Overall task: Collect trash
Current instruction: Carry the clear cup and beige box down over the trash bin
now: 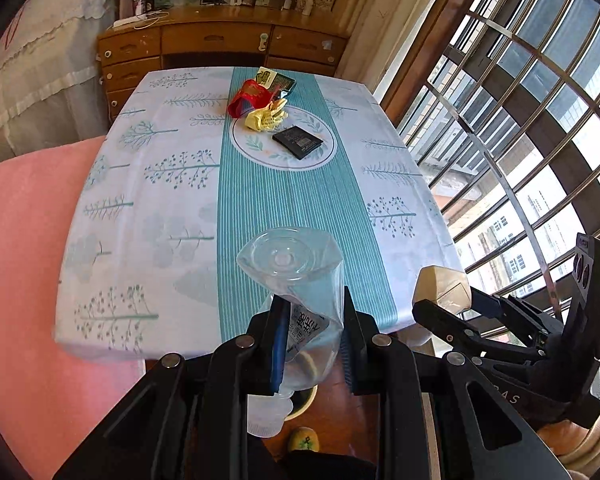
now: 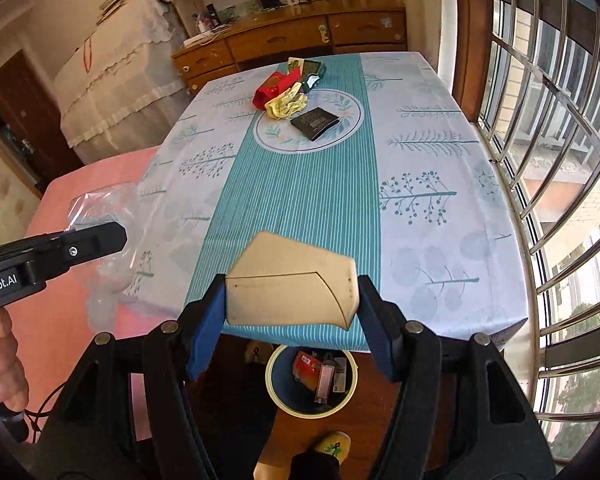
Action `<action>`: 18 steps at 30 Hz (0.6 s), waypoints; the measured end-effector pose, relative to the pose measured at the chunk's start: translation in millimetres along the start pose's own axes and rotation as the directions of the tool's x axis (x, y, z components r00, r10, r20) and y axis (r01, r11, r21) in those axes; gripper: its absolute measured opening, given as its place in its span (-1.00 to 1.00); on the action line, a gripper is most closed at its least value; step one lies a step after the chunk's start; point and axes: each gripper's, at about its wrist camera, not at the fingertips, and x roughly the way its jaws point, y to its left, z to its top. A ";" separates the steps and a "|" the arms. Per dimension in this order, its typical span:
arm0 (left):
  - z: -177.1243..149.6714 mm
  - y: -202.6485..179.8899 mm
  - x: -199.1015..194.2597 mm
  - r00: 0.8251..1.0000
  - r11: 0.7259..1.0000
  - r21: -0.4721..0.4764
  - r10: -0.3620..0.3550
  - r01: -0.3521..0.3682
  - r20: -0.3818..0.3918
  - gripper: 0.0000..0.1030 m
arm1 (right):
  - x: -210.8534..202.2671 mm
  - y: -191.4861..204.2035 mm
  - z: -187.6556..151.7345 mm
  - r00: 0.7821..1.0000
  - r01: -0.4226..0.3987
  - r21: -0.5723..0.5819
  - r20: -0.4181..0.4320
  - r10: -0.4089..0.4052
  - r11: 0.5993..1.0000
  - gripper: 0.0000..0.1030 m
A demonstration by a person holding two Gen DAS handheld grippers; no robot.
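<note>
My left gripper (image 1: 314, 344) is shut on a clear plastic bottle (image 1: 296, 272), held bottom-up above the table's near edge. My right gripper (image 2: 290, 312) is shut on a beige carton (image 2: 296, 284), also seen in the left wrist view (image 1: 440, 284). Both hang over the floor near a round trash bin (image 2: 274, 392) that holds several wrappers. On the far part of the table lie a red packet (image 1: 248, 98), a yellow crumpled wrapper (image 1: 266, 118), a dark green packet (image 1: 278, 80) and a black packet (image 1: 298, 142).
The table (image 1: 160, 200) has a white and teal cloth. A pink bed (image 1: 24, 240) is at the left. A barred window (image 1: 520, 140) runs along the right. A wooden dresser (image 1: 220, 44) stands behind the table. A foot in a slipper (image 2: 332, 446) is beside the bin.
</note>
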 end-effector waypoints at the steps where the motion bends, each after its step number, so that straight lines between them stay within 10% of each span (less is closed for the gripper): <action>1: -11.1 -3.3 -4.5 1.000 1.000 -0.006 0.007 -0.007 -0.007 -0.58 | -5.0 -0.1 -9.4 1.000 -0.008 -0.002 -0.008 0.008 1.000 0.16; 18: -112.3 -32.3 11.5 0.978 0.996 0.089 0.044 -0.026 -0.202 -0.58 | 2.0 9.9 -110.6 0.987 -0.034 0.077 -0.155 0.046 0.996 0.16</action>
